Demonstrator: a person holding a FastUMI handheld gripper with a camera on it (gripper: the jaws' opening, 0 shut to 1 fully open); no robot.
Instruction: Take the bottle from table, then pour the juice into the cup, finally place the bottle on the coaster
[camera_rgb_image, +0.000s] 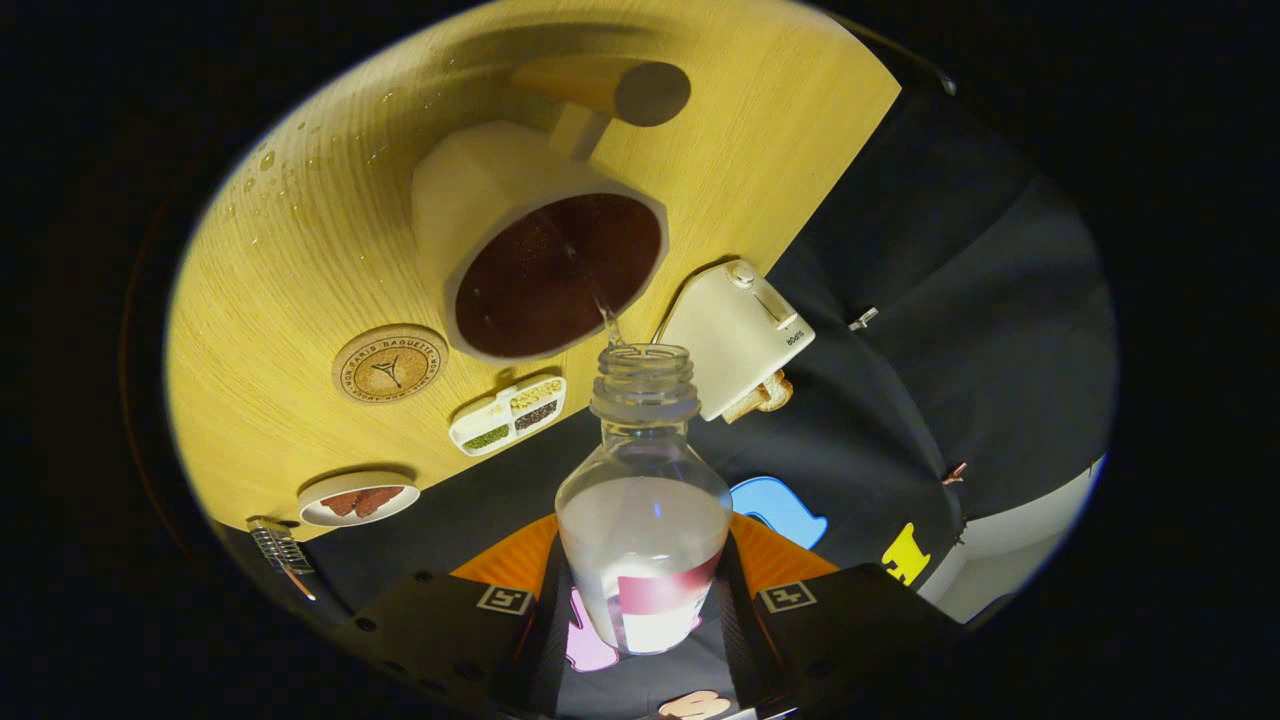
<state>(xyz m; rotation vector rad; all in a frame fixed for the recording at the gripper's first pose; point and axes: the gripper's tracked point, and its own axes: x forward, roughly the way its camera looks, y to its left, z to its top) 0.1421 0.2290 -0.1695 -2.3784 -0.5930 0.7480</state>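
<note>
Clear plastic, the bottle (643, 500) is clamped between the gripper (645, 610) fingers and tipped so juice (605, 320) falls into the cup (545, 265) at twelve o'clock; the coaster (389, 364) waits at ten o'clock.

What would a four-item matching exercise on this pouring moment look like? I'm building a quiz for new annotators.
Things:
1. bottle
2. cup
3. coaster
4. toaster

States or places:
A. bare on the table, beside the cup
B. clamped between the gripper fingers, cap off, tilted
C. at the table's edge, bread beside it
D. mouth facing the bottle neck, dark inside, taking a thin stream

Pairs: 1-B, 2-D, 3-A, 4-C
</note>
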